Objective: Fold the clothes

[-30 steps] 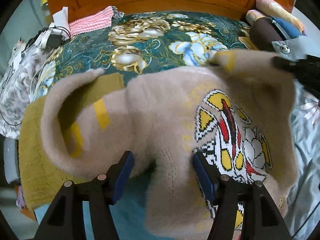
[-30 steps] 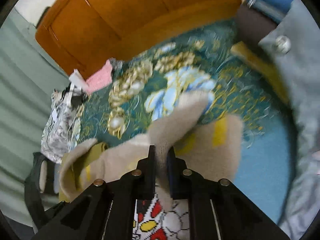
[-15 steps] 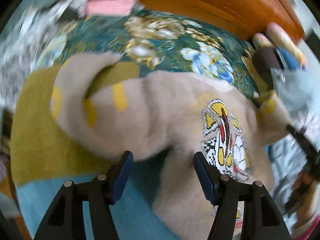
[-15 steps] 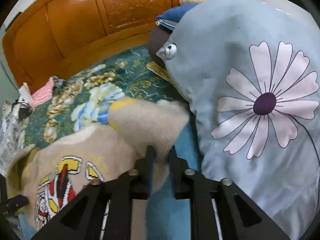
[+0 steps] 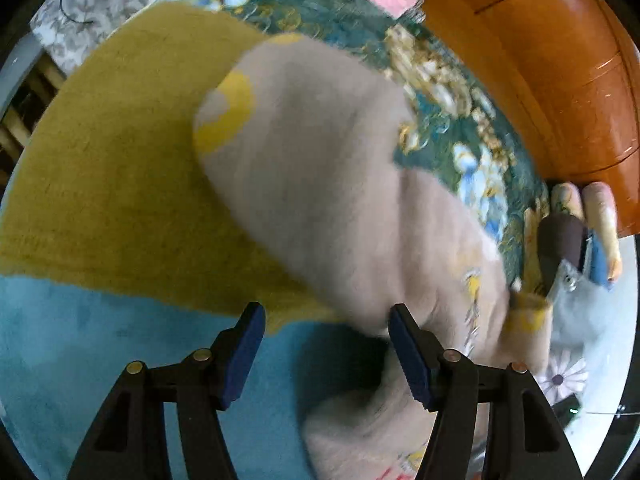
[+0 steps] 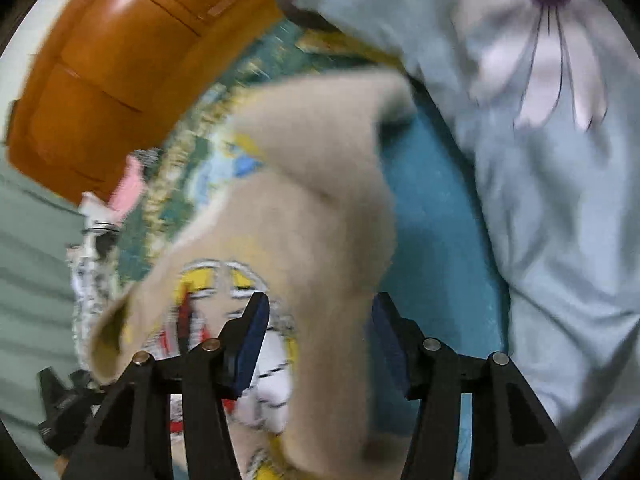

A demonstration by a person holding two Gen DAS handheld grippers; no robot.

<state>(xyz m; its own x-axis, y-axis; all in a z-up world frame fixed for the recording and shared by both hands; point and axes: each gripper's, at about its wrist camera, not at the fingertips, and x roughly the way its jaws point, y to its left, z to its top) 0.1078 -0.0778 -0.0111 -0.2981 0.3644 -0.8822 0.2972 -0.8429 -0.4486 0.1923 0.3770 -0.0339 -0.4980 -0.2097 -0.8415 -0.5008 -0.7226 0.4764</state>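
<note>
A fuzzy beige sweater [image 5: 340,168] with yellow sleeve stripes lies spread on the bed, blurred by motion. My left gripper [image 5: 324,320] hovers open over its near edge. The cloth brushes past the right blue pad [image 5: 408,356], and only teal sheet shows between the pads. In the right wrist view a beige sleeve [image 6: 328,200] lies folded over the sweater's printed front [image 6: 208,280]. The jaws of my right gripper [image 6: 320,320] are opening. The sleeve runs down between them, and neither pad presses on it.
A mustard blanket [image 5: 120,140] and a teal sheet [image 5: 100,360] lie under the sweater. A floral bedspread [image 5: 440,92] reaches the wooden headboard [image 5: 540,60]. A pale blue duvet [image 6: 540,240] with a daisy print crowds the right side. Rolled items [image 5: 592,220] sit by the headboard.
My right gripper carried the sleeve toward the duvet side and down, then parted its jaws and let go. My left gripper rolled and shifted toward the mustard blanket, staying open.
</note>
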